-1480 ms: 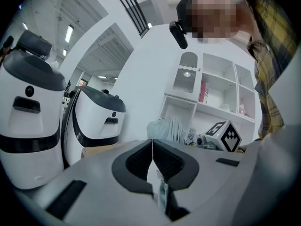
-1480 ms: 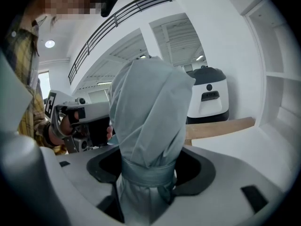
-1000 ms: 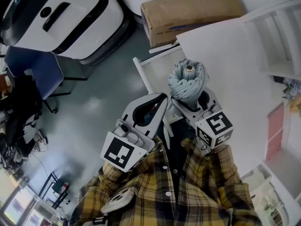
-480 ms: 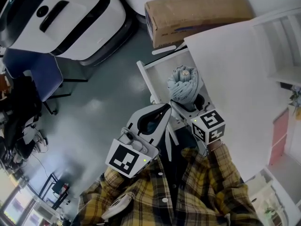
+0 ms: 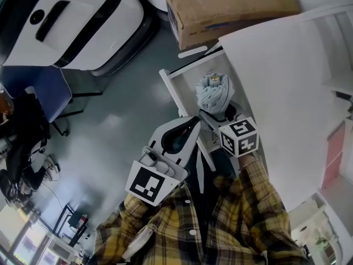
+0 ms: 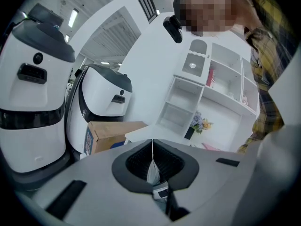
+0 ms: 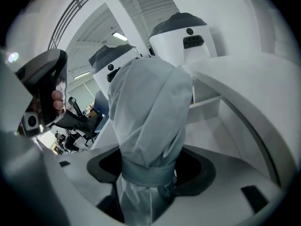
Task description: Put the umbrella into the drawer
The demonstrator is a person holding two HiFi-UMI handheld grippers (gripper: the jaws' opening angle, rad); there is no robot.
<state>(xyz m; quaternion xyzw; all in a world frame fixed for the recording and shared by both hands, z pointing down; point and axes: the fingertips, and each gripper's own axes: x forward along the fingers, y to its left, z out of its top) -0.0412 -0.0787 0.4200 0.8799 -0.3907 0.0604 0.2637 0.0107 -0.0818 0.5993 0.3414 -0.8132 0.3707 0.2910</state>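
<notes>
The folded pale blue-grey umbrella (image 5: 214,91) stands upright, tip toward the camera, with my right gripper (image 5: 219,115) shut on its lower part. In the right gripper view the umbrella (image 7: 149,121) fills the middle, and its strap sits between the jaws of the right gripper (image 7: 148,175). It hangs over the open white drawer (image 5: 170,90), which juts out from under the white cabinet top (image 5: 287,87). My left gripper (image 5: 189,125) is just left of the umbrella, with its jaws together and holding nothing. The left gripper view shows the left gripper (image 6: 152,160) pointing up toward the room.
A cardboard box (image 5: 231,9) lies on the floor behind the drawer. Large white machines (image 5: 71,26) stand at the back left, and a blue chair (image 5: 34,87) is at the left. White shelving (image 5: 337,32) rises at the right. Grey floor lies left of the drawer.
My right gripper has carried the umbrella a little back toward the drawer, and its marker cube has turned. The left gripper has hardly moved.
</notes>
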